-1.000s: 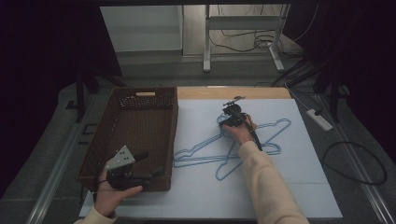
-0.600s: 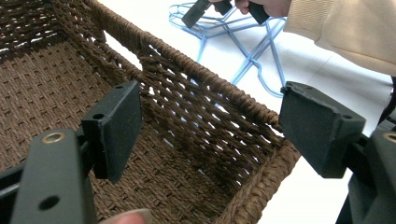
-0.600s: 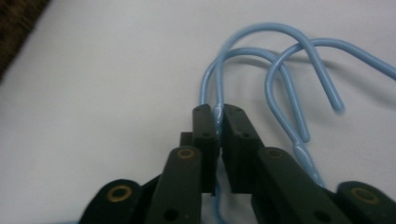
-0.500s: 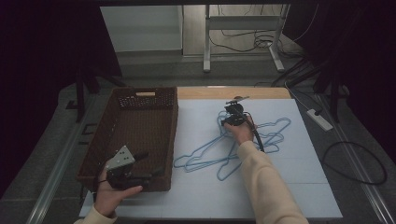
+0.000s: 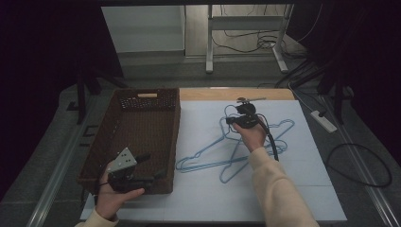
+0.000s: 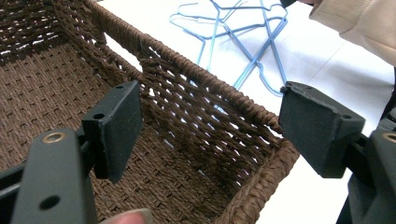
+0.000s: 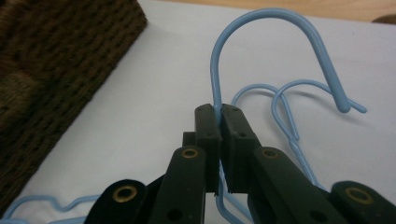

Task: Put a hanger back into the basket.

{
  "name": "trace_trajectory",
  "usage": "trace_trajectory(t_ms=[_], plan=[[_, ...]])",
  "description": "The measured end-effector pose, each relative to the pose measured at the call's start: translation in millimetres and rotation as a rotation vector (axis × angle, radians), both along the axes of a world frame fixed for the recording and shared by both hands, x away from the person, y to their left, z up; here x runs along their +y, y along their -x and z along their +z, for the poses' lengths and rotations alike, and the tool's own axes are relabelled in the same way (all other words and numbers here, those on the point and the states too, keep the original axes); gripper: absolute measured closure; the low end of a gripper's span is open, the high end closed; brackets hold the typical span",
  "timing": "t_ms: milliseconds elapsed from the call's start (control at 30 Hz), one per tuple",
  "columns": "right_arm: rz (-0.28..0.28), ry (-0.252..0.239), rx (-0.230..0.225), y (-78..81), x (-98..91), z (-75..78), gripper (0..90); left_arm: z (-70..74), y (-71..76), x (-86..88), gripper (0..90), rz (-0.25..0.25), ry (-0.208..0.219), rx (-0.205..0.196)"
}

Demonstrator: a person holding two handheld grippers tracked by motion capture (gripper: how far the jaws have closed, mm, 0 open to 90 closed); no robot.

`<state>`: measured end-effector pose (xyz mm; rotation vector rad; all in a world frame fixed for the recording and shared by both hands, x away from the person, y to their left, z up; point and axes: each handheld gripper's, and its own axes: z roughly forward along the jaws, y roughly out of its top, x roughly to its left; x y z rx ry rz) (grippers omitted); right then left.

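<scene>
The right tool [image 7: 219, 114] had just been closing, and its jaws stood clamped on the neck of a blue wire hanger [image 7: 275, 51], the hook curving up just beyond the pads. More blue hangers [image 5: 227, 156] lay tangled below and behind that tool on the white sheet [image 5: 302, 189] covering the table (how many was hard to tell). Well off to its side, the left tool [image 6: 210, 130] had its jaws wide apart, gripping nothing, hovering at the near corner of the brown woven basket [image 6: 196, 70], whose rim ran between the pads.
</scene>
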<state>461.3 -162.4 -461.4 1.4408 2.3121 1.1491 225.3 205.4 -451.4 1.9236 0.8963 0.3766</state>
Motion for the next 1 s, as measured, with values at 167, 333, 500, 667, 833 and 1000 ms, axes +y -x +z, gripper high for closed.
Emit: trace_trajectory(t_ms=[167, 333, 500, 667, 833, 1000], plan=[[0.04, -0.028, -0.049, 15.3, -7.2, 11.7, 86.6, 2.0, 1.4, -1.4, 22.7, -0.001, 0.0, -0.006], [0.081, -0.055, -0.114, 36.5, -20.3, 27.0, 86.6, 3.2, 2.0, -3.2, 22.7, -0.004, -0.001, -0.009], [0.095, -0.092, -0.171, 60.9, -41.5, 43.3, 86.6, 5.3, 2.2, -6.2, 22.7, -0.008, -0.004, -0.014], [0.107, -0.117, -0.181, 77.2, -53.4, 49.7, 86.6, 8.9, 1.2, -9.4, 22.7, -0.021, 0.014, -0.006], [0.122, -0.121, -0.172, 85.1, -55.7, 47.2, 86.6, 11.4, -1.0, -12.9, 23.1, -0.031, 0.027, 0.008], [0.139, -0.126, -0.172, 91.8, -56.0, 46.2, 86.6, 13.1, -4.4, -17.0, 23.0, -0.037, 0.033, 0.023]])
